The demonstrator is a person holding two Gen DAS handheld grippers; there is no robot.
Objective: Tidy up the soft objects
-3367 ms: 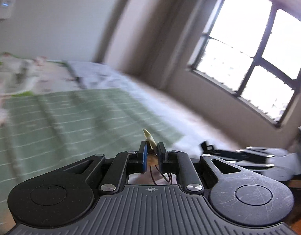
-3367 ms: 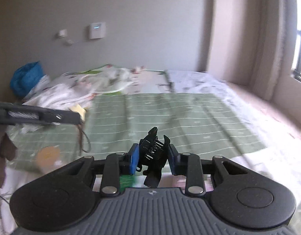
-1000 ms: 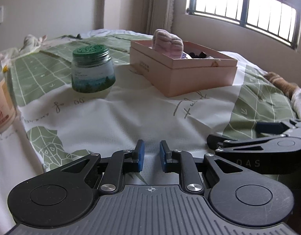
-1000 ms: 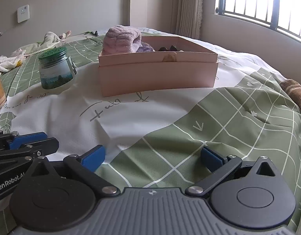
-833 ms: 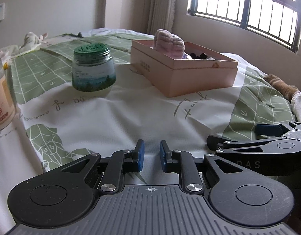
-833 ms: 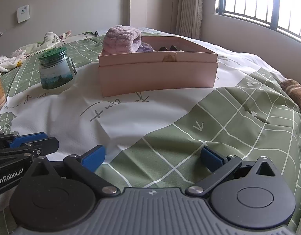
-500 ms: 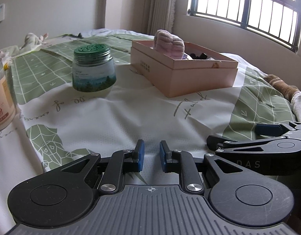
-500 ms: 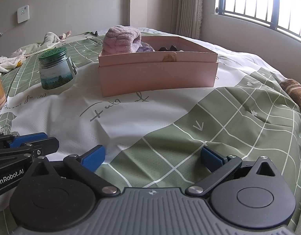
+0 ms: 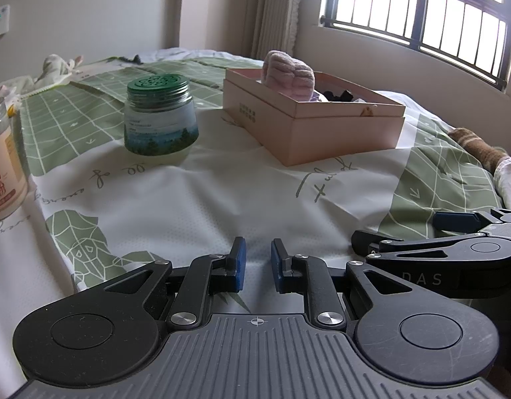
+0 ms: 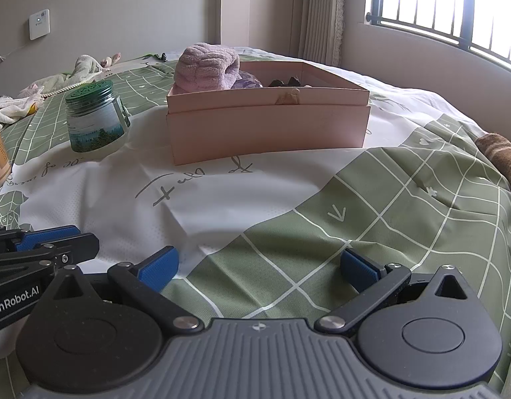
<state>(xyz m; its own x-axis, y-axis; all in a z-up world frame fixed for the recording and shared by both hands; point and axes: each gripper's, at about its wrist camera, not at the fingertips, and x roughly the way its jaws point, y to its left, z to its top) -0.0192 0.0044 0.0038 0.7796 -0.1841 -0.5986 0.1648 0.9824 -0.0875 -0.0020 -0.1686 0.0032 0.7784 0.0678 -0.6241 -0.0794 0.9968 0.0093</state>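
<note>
A pink cardboard box (image 9: 322, 126) (image 10: 265, 129) stands on the green-and-white bedspread (image 10: 388, 219). A fluffy pink soft item (image 9: 288, 73) (image 10: 205, 66) sticks up at its left end, with a purple piece (image 10: 245, 83) and dark items (image 10: 285, 82) beside it. A small tan thing (image 10: 288, 96) peeks over the box's front rim. My left gripper (image 9: 257, 256) hovers low over the bedspread, its jaws a little apart with nothing between them. My right gripper (image 10: 257, 261) stands wide open and holds nothing, to the right of the left one.
A green-lidded glass jar (image 9: 159, 116) (image 10: 96, 123) sits left of the box. A bottle with an orange label (image 9: 3, 163) stands at the far left. A brown striped soft thing (image 9: 478, 144) (image 10: 501, 156) lies at the right edge. Crumpled cloths (image 10: 72, 73) lie far back left.
A few seconds ago both grippers were shut on small things while swinging over the bed. Now both are empty and low before the box. Over the last second nothing moved.
</note>
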